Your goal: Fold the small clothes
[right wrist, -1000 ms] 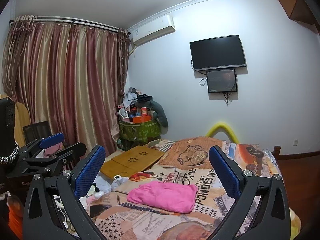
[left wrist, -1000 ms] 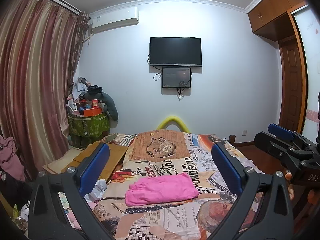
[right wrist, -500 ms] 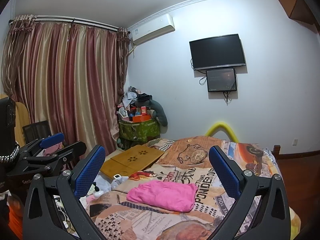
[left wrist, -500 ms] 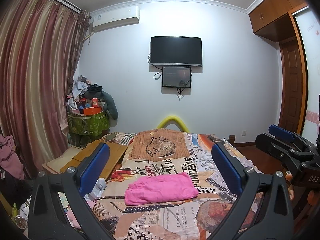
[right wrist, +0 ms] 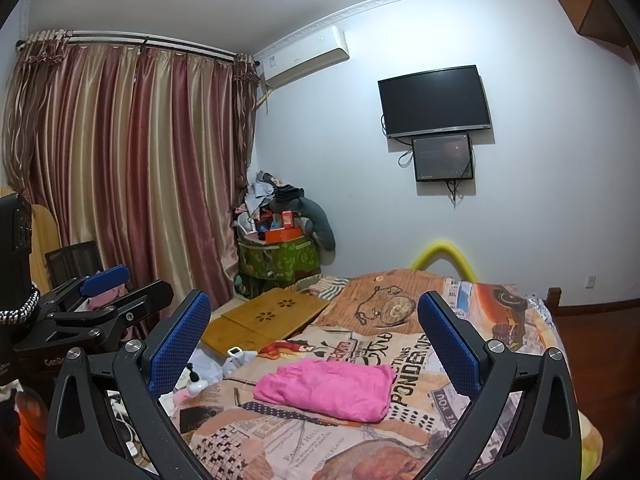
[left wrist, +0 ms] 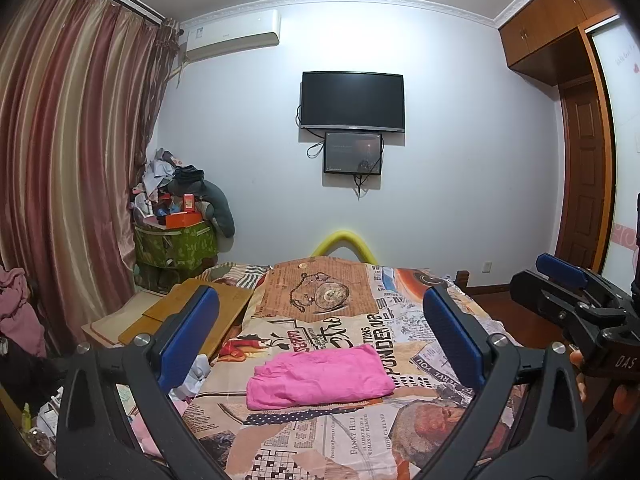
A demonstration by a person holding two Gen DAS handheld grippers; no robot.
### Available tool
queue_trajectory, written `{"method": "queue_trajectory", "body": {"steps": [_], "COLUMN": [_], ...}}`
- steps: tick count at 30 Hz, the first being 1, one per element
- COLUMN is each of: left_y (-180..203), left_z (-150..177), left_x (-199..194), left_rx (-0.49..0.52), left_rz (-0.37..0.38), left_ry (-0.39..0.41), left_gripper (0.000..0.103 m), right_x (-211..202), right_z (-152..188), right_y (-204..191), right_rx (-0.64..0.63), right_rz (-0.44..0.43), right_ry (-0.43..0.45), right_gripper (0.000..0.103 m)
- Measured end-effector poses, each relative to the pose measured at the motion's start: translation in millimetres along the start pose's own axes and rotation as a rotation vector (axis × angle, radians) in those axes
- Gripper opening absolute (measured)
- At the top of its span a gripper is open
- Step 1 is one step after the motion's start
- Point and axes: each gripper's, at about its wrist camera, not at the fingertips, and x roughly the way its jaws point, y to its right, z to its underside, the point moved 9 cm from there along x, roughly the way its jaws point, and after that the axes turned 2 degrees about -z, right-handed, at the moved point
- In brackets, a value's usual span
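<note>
A folded pink garment [left wrist: 320,376] lies flat on the patterned bedspread [left wrist: 360,440]; it also shows in the right wrist view [right wrist: 326,384]. My left gripper [left wrist: 320,332] is open and empty, held above and back from the garment. My right gripper [right wrist: 314,332] is open and empty too, also held back from the garment. The right gripper shows at the right edge of the left wrist view [left wrist: 568,292]. The left gripper shows at the left of the right wrist view [right wrist: 108,292].
A wooden lap tray [right wrist: 264,320] lies at the bed's left side. Bottles and clutter [right wrist: 196,380] sit by the left edge. A green basket piled with things [left wrist: 176,240] stands by the curtain [left wrist: 68,160]. A TV [left wrist: 352,100] hangs on the far wall.
Both views shift very slightly; the garment and both open grippers stay as they were.
</note>
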Motion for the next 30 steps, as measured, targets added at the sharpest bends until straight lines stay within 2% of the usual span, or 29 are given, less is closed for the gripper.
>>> {"method": "queue_trajectory", "body": {"steps": [30], "left_y": [6.6], "left_z": [5.7], "left_x": [5.4], "left_rx": [-0.030], "left_rz": [0.032], "left_ry": [-0.030], "left_gripper": [0.103], "right_x": [3.5], "right_z": [2.1], "right_y": [2.0], "right_rx": [0.004], "right_rz": [0.011], "right_ry": [-0.013], "right_gripper": [0.103]}}
